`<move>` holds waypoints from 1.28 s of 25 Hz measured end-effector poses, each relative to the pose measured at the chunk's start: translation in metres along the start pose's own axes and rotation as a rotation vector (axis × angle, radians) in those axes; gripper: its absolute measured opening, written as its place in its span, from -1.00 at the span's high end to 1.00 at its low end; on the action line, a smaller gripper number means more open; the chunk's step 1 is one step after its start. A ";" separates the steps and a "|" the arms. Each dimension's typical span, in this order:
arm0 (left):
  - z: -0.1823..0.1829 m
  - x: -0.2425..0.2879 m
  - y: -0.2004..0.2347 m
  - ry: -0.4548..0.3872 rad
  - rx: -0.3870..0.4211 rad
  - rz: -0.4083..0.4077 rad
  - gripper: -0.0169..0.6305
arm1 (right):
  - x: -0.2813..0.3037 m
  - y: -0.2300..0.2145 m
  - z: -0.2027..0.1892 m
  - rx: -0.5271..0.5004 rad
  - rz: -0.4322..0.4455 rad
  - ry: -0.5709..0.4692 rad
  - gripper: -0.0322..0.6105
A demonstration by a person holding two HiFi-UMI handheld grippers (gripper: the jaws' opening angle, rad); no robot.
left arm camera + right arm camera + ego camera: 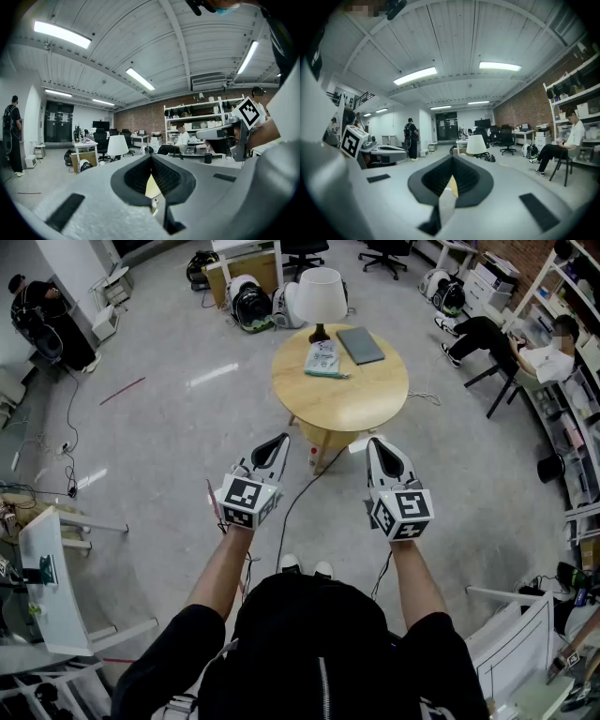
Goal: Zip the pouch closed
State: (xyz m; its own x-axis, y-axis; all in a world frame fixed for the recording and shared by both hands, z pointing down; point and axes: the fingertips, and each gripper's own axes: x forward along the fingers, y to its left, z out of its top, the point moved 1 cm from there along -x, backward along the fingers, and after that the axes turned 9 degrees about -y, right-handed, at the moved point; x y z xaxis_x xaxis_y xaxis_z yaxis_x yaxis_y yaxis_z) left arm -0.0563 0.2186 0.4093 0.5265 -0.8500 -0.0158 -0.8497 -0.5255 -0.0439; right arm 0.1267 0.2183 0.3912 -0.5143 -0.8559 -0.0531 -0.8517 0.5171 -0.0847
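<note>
Where the pouch lies, lamp stands just behind.

A: Is the zip on the pouch open or closed?
B: Undetermined. The pouch is too small in the head view.
A: Does either gripper view show the table?
B: One pale sliver each; the rest is hidden.
</note>
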 end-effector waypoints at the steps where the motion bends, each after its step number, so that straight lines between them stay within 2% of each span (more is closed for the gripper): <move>1: -0.001 0.000 -0.002 -0.006 0.001 0.003 0.93 | -0.002 0.000 -0.002 0.010 0.015 0.007 0.89; 7: -0.009 0.000 -0.019 -0.003 0.010 0.019 0.93 | -0.014 -0.010 -0.017 0.078 0.046 0.074 0.89; 18: -0.020 0.010 -0.026 0.004 0.000 0.042 0.93 | -0.014 -0.023 -0.021 0.038 0.086 0.065 0.89; 25: -0.037 0.068 0.014 0.001 -0.020 0.025 0.93 | 0.047 -0.045 -0.032 0.017 0.088 0.075 0.89; 32: -0.046 0.162 0.086 0.003 -0.024 -0.030 0.93 | 0.153 -0.082 -0.040 0.024 0.055 0.095 0.89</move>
State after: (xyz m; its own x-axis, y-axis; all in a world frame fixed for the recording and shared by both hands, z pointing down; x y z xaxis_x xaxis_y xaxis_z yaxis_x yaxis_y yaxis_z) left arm -0.0451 0.0343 0.4493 0.5518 -0.8339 -0.0120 -0.8339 -0.5516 -0.0208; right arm 0.1139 0.0445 0.4303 -0.5686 -0.8218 0.0364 -0.8198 0.5625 -0.1077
